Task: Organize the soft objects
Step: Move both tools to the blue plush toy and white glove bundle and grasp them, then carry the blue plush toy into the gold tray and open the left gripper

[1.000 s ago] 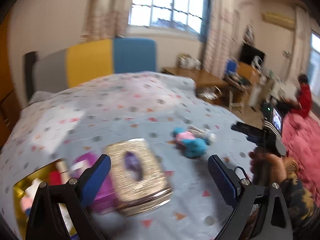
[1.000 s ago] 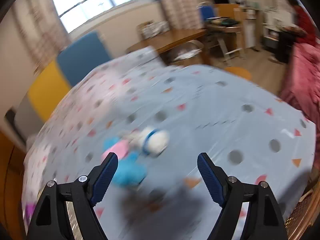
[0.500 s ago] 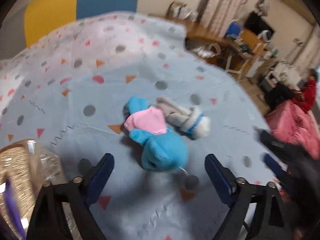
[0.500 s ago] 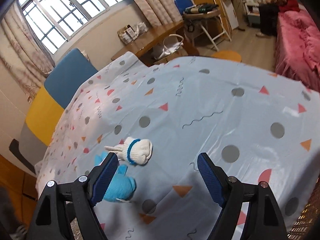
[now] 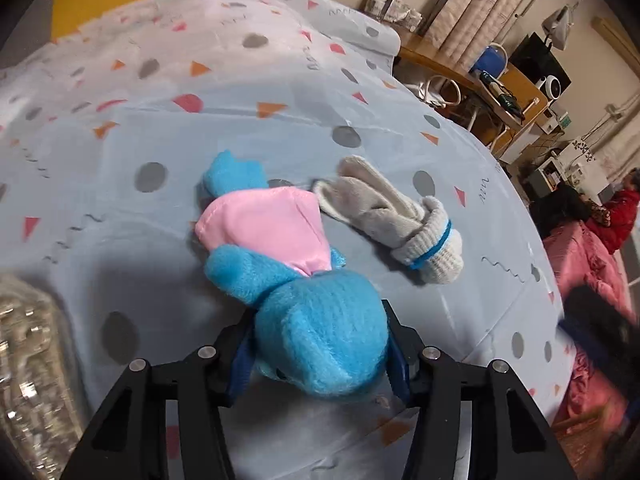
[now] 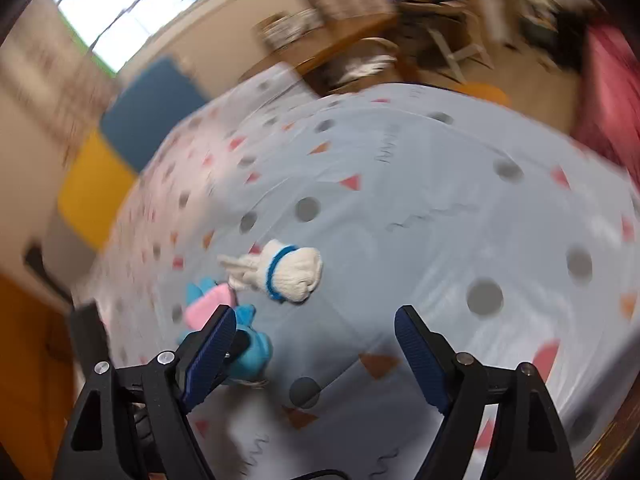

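Nearest to me in the left view, the left gripper has its jaws closing around the round head of the blue plush; the blue pads sit against both sides of the head and are mostly buried behind the fur, so I see only slivers of them and cannot tell how hard they press. The toy lies on the bedspread, its pink shirt stretching away from me and its far end ending in a blue tuft. At the left edge a glittery box is cut off by the frame, and I cannot make out what it holds. Just beyond the plush, beside the shirt and perhaps touching it, lies a rolled white sock with a blue band. Far right, a dark blurred shape near the pink bed is hard to read. In the right view, the right gripper hangs over the bedspread with its jaws wide apart and nothing between them. Its left finger covers part of the plush, whose head is half hidden there. The sock sits farther out, clear of both fingers. Everything past the bed is smeared by motion blur; I make out only the yellow and blue headboard and a bright window.
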A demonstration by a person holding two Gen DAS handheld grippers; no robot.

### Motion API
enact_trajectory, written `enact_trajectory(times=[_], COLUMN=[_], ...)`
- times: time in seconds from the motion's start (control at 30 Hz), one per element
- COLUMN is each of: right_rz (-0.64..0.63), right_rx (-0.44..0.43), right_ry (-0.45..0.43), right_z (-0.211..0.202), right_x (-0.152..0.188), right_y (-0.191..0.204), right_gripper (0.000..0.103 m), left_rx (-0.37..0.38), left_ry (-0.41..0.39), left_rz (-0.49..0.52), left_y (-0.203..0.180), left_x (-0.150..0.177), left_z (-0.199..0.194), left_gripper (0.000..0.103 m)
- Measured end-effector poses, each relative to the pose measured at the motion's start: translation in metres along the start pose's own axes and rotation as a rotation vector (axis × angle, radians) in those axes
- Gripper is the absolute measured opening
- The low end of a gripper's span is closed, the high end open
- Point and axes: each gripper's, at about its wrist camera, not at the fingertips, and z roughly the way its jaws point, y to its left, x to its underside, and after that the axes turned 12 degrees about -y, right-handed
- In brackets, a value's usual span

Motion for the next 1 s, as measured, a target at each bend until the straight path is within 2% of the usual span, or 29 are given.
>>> enact_trajectory(times=[0.13,0.23,0.4,0.5,0.57,0.7,0.77,0.83,1.0], right_rz=[-0.386,-0.623,-0.819,-0.851,-0.856,-0.781,-0.759,-0.715,-0.68], right_rx=[-0.017,-0.062,-0.025,-0.003,0.024,0.015,0.013,-0.033,-0.062], right_ry=[0.014,0.096,0.149,0.189,0.205,0.199,0.234,0.288,0.34], right_z=[0.026,0.06,0.102,0.124,0.136,0.127,0.118,0.109,0.095], right_x=[-0.013,-0.007,0.006,0.013,0.02,0.026,0.032,0.04,0.065], right_y=[0.044,0.067,0.088,0.091,0.09,0.086,0.088,0.091,0.099], right_gripper=[0.083,0.083,0.083,0.083,0.046,0.04,0.04,0.04,0.041], left_rx=[-0.027,-0.025,-0.039,-0.042,-0.05,-0.052,-0.045,-0.045,-0.092], left_ry=[-0.029,-0.065,-0.086,-0.099,-0.103,-0.105,-0.117,-0.133,-0.201], left_rz=[-0.006,0.028,0.044,0.055,0.056,0.039,0.026,-0.001,-0.081], left_y=[0.007,0.005,0.006,0.004,0.004,0.003,0.003,0.007,0.039], left_x=[0.006,0.005,0.0,-0.002,-0.004,-0.01,-0.018,-0.029,-0.068], left_z=[-0.02,-0.034,-0.045,-0.049,-0.052,-0.06,-0.069,-0.08,-0.119], left_gripper=[0.056,0.056,0.056,0.056,0.056,0.056,0.056,0.056,0.057])
